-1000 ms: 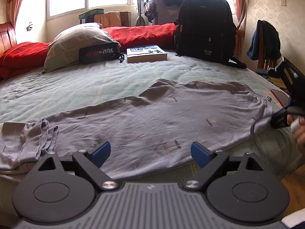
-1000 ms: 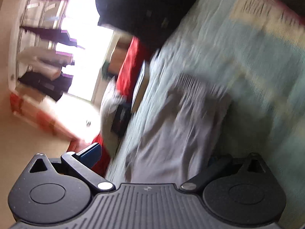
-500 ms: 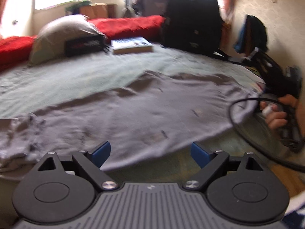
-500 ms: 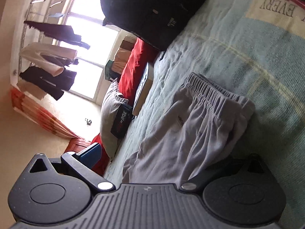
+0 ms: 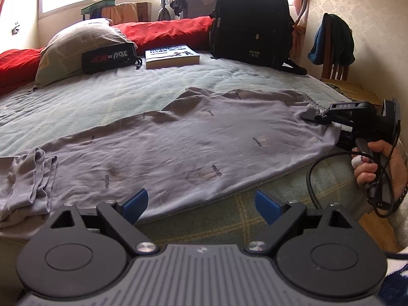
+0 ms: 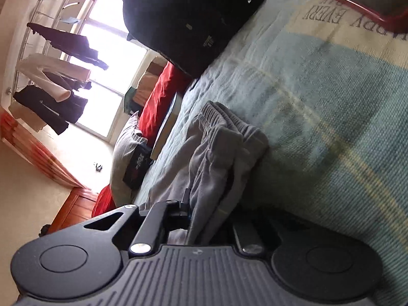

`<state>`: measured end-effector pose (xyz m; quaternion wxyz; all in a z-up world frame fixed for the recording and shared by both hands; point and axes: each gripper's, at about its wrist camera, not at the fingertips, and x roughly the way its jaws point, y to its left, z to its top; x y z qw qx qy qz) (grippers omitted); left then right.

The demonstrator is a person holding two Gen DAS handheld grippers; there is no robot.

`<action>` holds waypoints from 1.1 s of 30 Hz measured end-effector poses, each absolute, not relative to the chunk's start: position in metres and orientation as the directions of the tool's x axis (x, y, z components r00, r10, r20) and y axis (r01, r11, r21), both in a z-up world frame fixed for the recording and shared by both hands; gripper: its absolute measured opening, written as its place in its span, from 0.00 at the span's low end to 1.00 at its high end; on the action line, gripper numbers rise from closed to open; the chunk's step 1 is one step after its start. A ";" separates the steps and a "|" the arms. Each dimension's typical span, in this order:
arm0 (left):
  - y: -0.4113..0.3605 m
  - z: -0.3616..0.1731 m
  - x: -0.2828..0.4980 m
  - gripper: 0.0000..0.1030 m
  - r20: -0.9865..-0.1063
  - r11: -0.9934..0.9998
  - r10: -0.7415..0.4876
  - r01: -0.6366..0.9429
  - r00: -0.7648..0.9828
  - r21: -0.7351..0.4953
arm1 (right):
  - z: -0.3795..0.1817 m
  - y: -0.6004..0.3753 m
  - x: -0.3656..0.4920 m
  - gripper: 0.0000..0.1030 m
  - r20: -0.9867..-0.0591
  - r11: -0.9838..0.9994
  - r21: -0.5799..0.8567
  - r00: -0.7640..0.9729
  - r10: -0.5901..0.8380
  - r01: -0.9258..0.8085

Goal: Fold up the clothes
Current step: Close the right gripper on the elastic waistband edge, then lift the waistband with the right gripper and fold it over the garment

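Both tongs differ: my right tongs (image 6: 204, 219) have just pinched the grey trousers' (image 5: 193, 140) waistband; left tongs (image 5: 201, 204) stay spread, so folding can proceed.

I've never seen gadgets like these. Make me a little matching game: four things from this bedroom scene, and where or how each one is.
Things:
1. grey trousers
2. book
3. left gripper
4. right gripper

States:
A. open, holding nothing
B. spread out across the bed
C. shut on the waistband
D. lying beside the black backpack

Pairs: 1-B, 2-D, 3-A, 4-C
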<state>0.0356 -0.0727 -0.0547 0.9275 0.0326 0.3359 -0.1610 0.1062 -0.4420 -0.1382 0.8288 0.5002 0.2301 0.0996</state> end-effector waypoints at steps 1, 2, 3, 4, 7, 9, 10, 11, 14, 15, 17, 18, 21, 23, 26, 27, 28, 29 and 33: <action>-0.073 -0.055 0.036 0.89 -0.634 0.946 -0.276 0.320 0.722 -0.048 | -0.140 -0.443 0.106 0.10 -0.283 0.478 0.876 0.876 0.391 0.069; -0.072 -0.055 0.036 0.89 -0.635 0.947 -0.276 0.318 0.722 -0.050 | -0.142 -0.444 0.105 0.09 -0.284 0.477 0.876 0.878 0.386 0.074; -0.072 -0.055 0.037 0.89 -0.636 0.948 -0.274 0.314 0.722 -0.052 | -0.143 -0.445 0.105 0.09 -0.288 0.480 0.874 0.878 0.382 0.077; -0.071 -0.056 0.037 0.89 -0.636 0.949 -0.274 0.312 0.721 -0.054 | -0.139 -0.442 0.106 0.06 -0.300 0.503 0.861 0.875 0.380 0.077; -0.072 -0.056 0.037 0.89 -0.639 0.949 -0.272 0.312 0.720 -0.052 | -0.127 -0.433 0.108 0.04 -0.336 0.568 0.819 0.865 0.372 0.075; -0.071 -0.055 0.036 0.89 -0.642 0.948 -0.269 0.315 0.718 -0.046 | -0.119 -0.428 0.109 0.04 -0.360 0.610 0.789 0.859 0.364 0.072; -0.071 -0.055 0.036 0.89 -0.643 0.947 -0.268 0.317 0.717 -0.041 | -0.115 -0.425 0.109 0.04 -0.372 0.630 0.773 0.855 0.360 0.071; -0.069 -0.053 0.036 0.89 -0.645 0.947 -0.266 0.320 0.717 -0.036 | -0.111 -0.422 0.110 0.05 -0.384 0.650 0.757 0.852 0.356 0.069; -0.062 -0.046 0.035 0.89 -0.648 0.947 -0.261 0.320 0.716 -0.027 | -0.100 -0.413 0.112 0.07 -0.418 0.707 0.704 0.842 0.341 0.063; -0.058 -0.043 0.034 0.89 -0.647 0.947 -0.260 0.321 0.717 -0.024 | -0.096 -0.411 0.113 0.08 -0.429 0.725 0.686 0.839 0.335 0.061; -0.050 -0.037 0.033 0.89 -0.640 0.948 -0.257 0.319 0.724 -0.020 | -0.088 -0.405 0.114 0.08 -0.451 0.760 0.648 0.832 0.323 0.056; -0.046 -0.035 0.033 0.89 -0.639 0.948 -0.258 0.318 0.725 -0.022 | -0.084 -0.402 0.115 0.08 -0.462 0.776 0.628 0.829 0.317 0.053; -0.033 -0.031 0.033 0.89 -0.644 0.947 -0.266 0.320 0.717 -0.035 | -0.063 -0.384 0.117 0.08 -0.474 0.829 0.559 0.826 0.306 0.014; -0.024 -0.029 0.033 0.89 -0.651 0.948 -0.263 0.316 0.712 -0.037 | -0.048 -0.372 0.117 0.08 -0.473 0.854 0.519 0.825 0.310 -0.023; -0.009 -0.027 0.033 0.89 -0.662 0.950 -0.257 0.310 0.704 -0.039 | -0.032 -0.353 0.120 0.08 -0.465 0.865 0.493 0.814 0.348 -0.088; -0.005 -0.026 0.033 0.89 -0.666 0.951 -0.255 0.308 0.701 -0.040 | -0.028 -0.346 0.121 0.08 -0.465 0.869 0.484 0.810 0.359 -0.107; 0.000 -0.026 0.033 0.89 -0.670 0.951 -0.253 0.306 0.698 -0.041 | -0.024 -0.339 0.122 0.08 -0.464 0.871 0.474 0.805 0.369 -0.126; 0.005 -0.025 0.033 0.89 -0.674 0.952 -0.252 0.304 0.695 -0.042 | -0.020 -0.332 0.123 0.08 -0.464 0.873 0.466 0.800 0.381 -0.145; 0.022 -0.022 0.033 0.89 -0.682 0.956 -0.240 0.290 0.691 -0.043 | -0.005 -0.300 0.128 0.08 -0.453 0.875 0.426 0.784 0.425 -0.229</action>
